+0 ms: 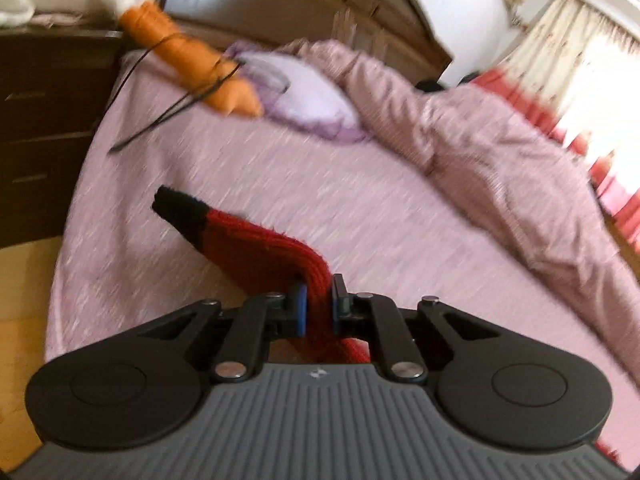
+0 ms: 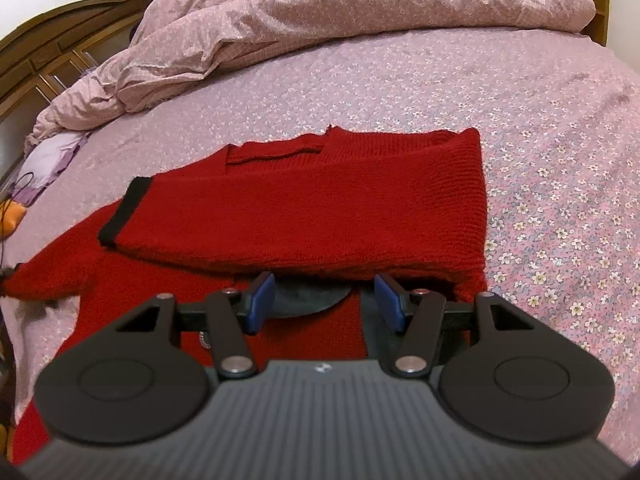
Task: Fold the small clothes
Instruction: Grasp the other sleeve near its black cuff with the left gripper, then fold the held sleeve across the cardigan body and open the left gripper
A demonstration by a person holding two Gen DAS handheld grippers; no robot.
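My left gripper (image 1: pixel 319 306) has its jaws clamped on a red sleeve (image 1: pixel 256 244), its black cuff at centre left. My right gripper (image 2: pixel 325 298) has its jaws half apart, gripping nothing, low centre over the red sweater (image 2: pixel 320 204) on the bed (image 2: pixel 540 152); the duvet (image 2: pixel 320 12) is bunched across the top.

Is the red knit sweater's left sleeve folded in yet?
Not yet. The left gripper is shut on that black-cuffed sleeve, holding it off the pink floral bedsheet.

Left view motion-blurred, curtain (image 1: pixel 576 72) glare blown out; right view sharp, evenly lit, fisheye edges.
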